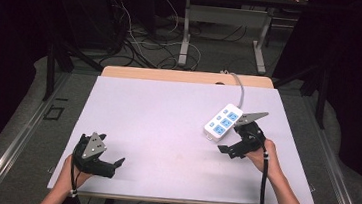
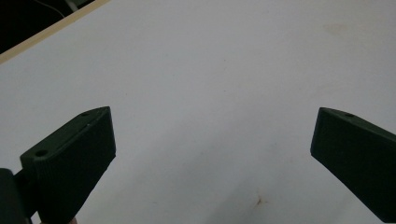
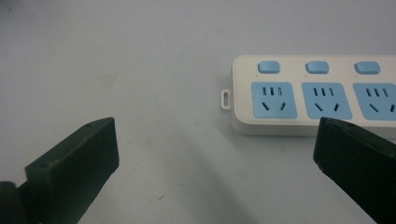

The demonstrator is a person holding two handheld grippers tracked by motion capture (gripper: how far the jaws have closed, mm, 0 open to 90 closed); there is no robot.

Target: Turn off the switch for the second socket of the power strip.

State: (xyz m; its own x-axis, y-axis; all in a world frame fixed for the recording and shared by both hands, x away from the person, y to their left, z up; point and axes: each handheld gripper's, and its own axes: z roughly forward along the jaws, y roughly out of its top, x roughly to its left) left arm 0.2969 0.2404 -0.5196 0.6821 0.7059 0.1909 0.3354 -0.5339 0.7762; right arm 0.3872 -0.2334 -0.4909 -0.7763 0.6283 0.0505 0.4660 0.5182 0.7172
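- We see the right hand-held gripper [image 1: 236, 141] near the right side of the tabletop [image 1: 166, 126]. Its jaws are spread wide and hold nothing.
- Just past it lies a white power strip [image 1: 223, 121] with blue sockets and blue buttons. In the right gripper view, the power strip [image 3: 317, 95] lies flat, just beyond one jaw, with its small end loop toward the gap.
- We see a grey cord [image 1: 240, 87] run from the strip to the far edge.
- The left hand-held gripper [image 1: 110, 165] sits well apart, at the near left corner. Its jaws are wide apart over bare tabletop [image 2: 210, 70].
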